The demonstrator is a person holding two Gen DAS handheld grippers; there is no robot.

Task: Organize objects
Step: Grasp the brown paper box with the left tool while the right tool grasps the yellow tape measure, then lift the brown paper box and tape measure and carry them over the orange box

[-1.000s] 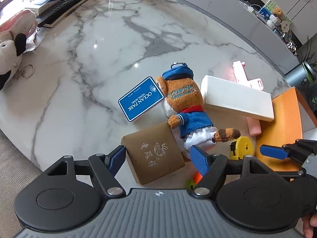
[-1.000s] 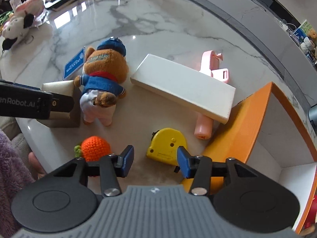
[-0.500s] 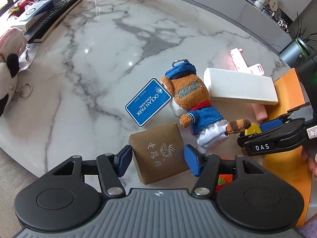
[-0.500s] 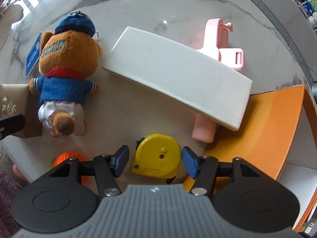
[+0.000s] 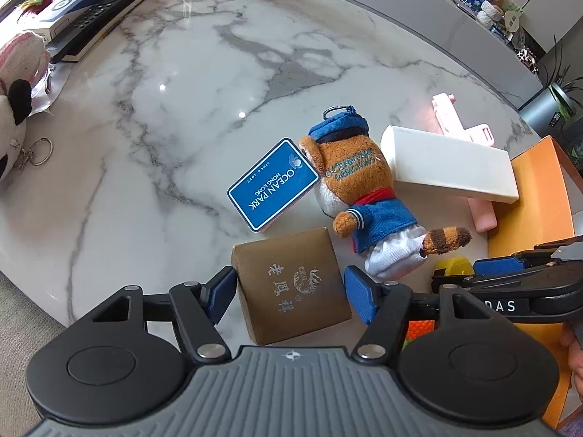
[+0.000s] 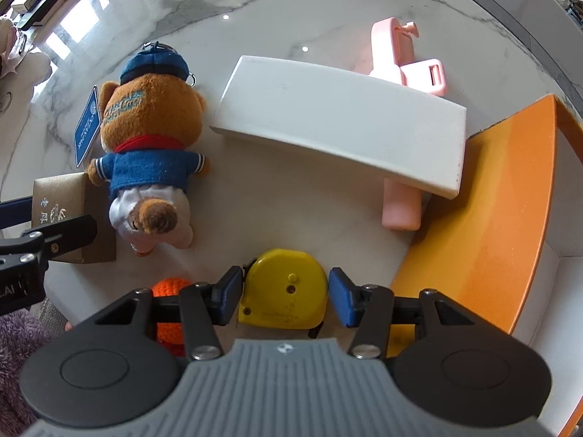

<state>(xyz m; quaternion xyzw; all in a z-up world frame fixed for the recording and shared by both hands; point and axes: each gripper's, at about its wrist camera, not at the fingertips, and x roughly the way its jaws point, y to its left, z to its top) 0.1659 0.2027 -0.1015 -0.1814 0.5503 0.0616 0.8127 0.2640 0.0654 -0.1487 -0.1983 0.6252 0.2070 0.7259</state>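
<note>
White marble table with grey veins, round edge, glossy, bright window glare on top. Grey cabinet behind. Potted plant far right. Beige floor lower left.

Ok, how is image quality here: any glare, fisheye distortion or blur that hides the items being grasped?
Left wrist view: sharp; small glare spots on the marble table, strong fisheye bending at its edge; brown box between the left gripper fingers reads clearly. Right wrist view: window reflections wash out the table's top-left; white box looks bowed by the lens; yellow tape measure in the right gripper is crisp.
</note>
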